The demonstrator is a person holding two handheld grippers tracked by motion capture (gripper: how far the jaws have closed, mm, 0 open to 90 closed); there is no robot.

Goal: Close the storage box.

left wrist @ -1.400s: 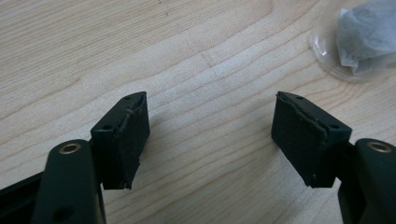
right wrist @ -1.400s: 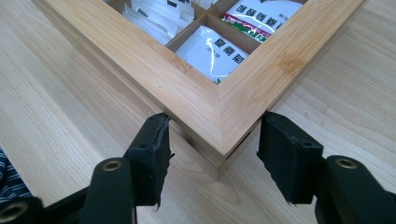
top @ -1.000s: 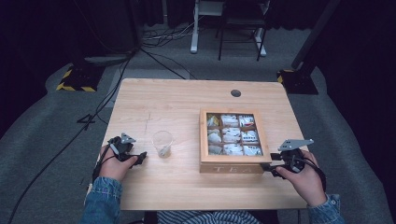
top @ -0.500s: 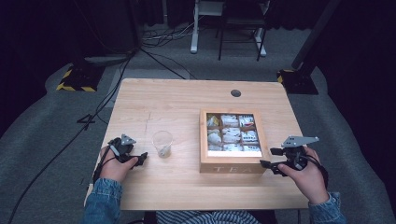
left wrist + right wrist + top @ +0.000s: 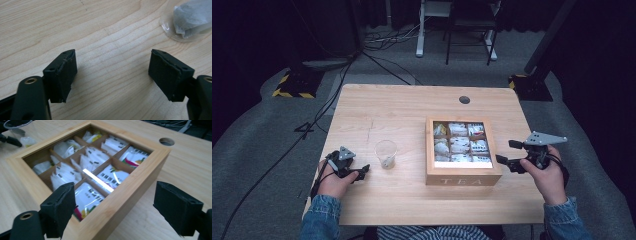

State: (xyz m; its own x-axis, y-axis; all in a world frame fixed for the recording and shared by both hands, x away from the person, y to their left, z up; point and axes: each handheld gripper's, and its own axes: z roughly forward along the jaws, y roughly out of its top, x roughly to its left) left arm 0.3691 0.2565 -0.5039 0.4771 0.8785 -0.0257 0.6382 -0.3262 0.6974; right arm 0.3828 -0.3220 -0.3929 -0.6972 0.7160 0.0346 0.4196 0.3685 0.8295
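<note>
A wooden table seen from above. A person sits at its 6 o'clock edge with a gripper in each hand.

A wooden tea box, lid with a glass pane, sits right of centre; packets show in its nine cells. A clear cup stands at the box's 9 o'clock, well apart, with a tea bag lying in it.

The left gripper rests low at the cup's 8 o'clock, near but not touching. Its jaws have just been opening and stand wide, nothing between them but bare wood.

The right gripper hovers at the box's 3 o'clock, just off its right wall. Its jaws have just been opening wide; they hold nothing, and the box's near corner lies ahead between them.

The box looks shut and the work near done. To finish well, draw the right gripper straight back toward 3 o'clock, jaws kept wide so neither pad catches the box's corner.
</note>
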